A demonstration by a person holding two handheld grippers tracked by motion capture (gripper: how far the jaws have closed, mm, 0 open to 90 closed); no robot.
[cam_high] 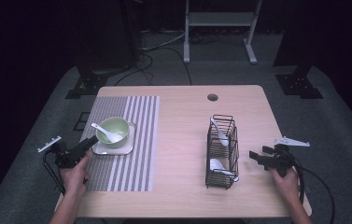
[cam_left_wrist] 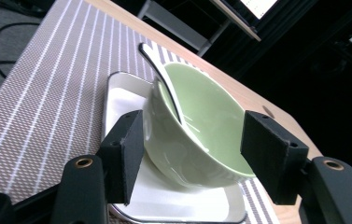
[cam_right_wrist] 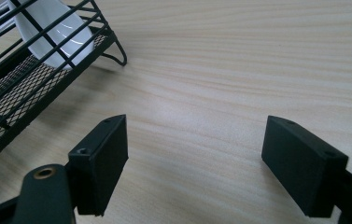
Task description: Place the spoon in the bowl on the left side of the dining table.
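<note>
Pale green ceramic bowl [cam_left_wrist: 197, 135] with a white spoon [cam_high: 107, 132] inside sits on a white square plate [cam_left_wrist: 122, 98] on the striped grey placemat [cam_high: 141, 140]. Left gripper [cam_left_wrist: 192, 158] spread around bowl, pads not pressing. Right gripper [cam_right_wrist: 194, 163] spread over bare wooden table [cam_right_wrist: 239, 70], beside black wire rack [cam_high: 222, 150].

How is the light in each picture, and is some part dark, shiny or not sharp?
High view: table evenly lit, surroundings nearly black, slightly soft. Left gripper view: bright reflection on the spoon handle and green bowl; background dark. Right gripper view: soft glare on the wood, wire rack casts a faint shadow.
</note>
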